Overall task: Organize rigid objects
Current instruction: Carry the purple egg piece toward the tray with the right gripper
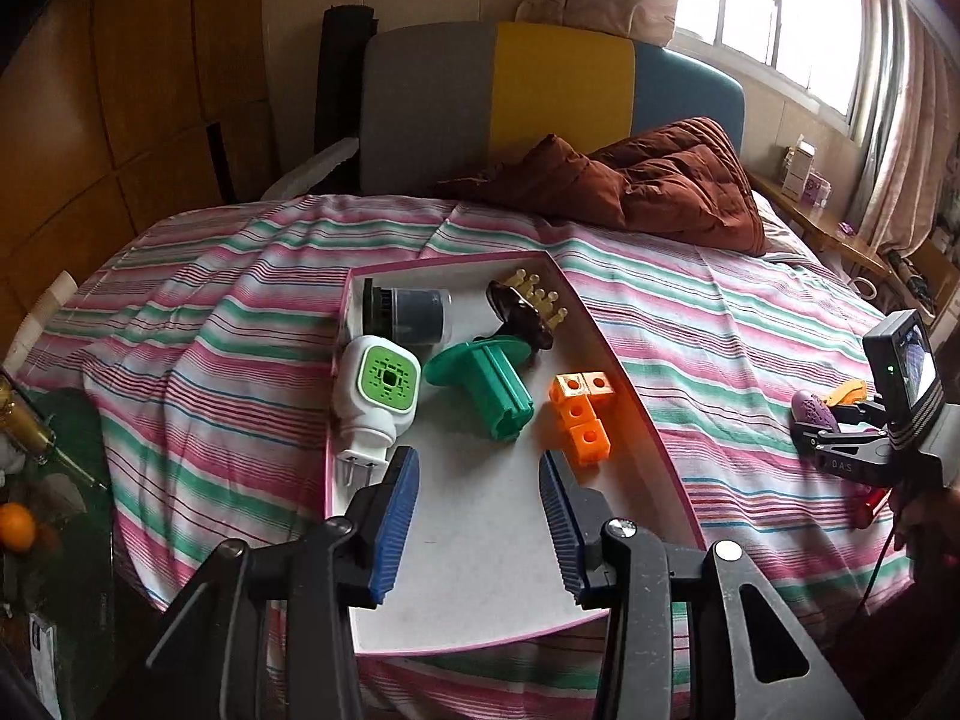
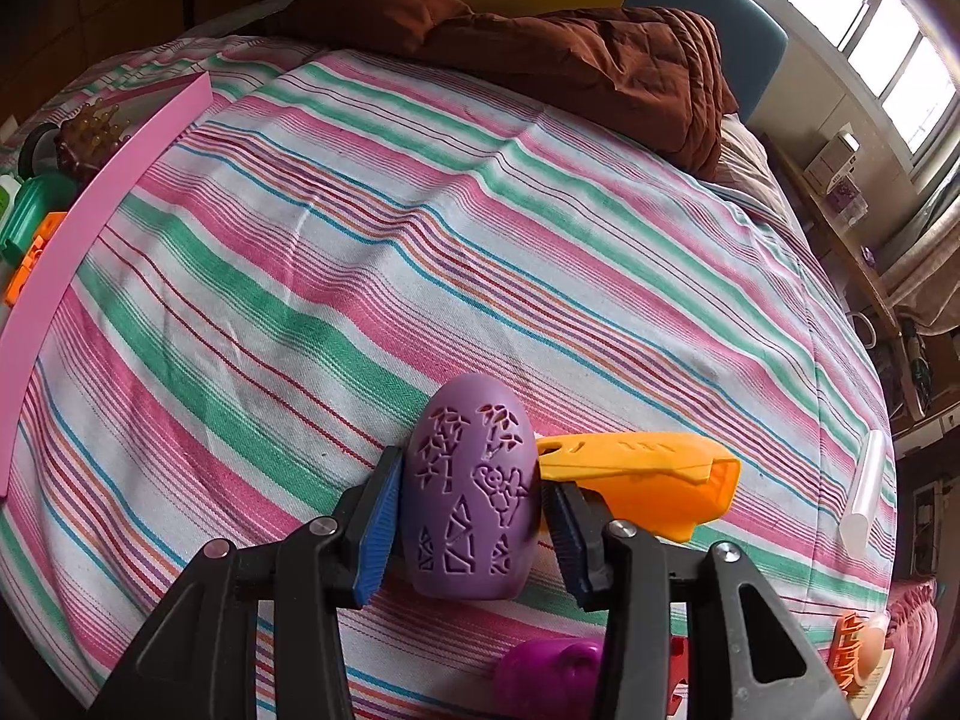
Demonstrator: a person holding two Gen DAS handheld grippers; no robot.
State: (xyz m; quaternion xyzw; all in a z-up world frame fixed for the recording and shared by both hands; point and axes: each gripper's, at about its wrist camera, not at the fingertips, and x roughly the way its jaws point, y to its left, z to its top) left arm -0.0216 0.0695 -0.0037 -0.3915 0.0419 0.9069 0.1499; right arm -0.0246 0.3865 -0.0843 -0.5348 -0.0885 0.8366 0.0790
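My left gripper [image 1: 479,462] hangs open over the near part of a white tray with a pink rim [image 1: 480,552], nothing between its blue pads. In the tray lie a white and green plug-in device [image 1: 378,396], a green flanged part [image 1: 486,384], an orange block of cubes [image 1: 579,414], a dark brush with yellowish bristles [image 1: 528,306] and a grey cylinder [image 1: 408,315]. My right gripper [image 2: 471,474] is shut on a purple patterned egg [image 2: 468,492] that rests on the striped bedsheet. In the left wrist view the purple egg [image 1: 813,414] shows at far right.
An orange plastic piece [image 2: 648,480] lies against the egg's right side. A magenta object [image 2: 546,678] sits below my right gripper and a translucent tube [image 2: 864,486] near the bed's right edge. The tray's pink wall [image 2: 90,210] is at left, a brown quilt [image 2: 570,48] at the back.
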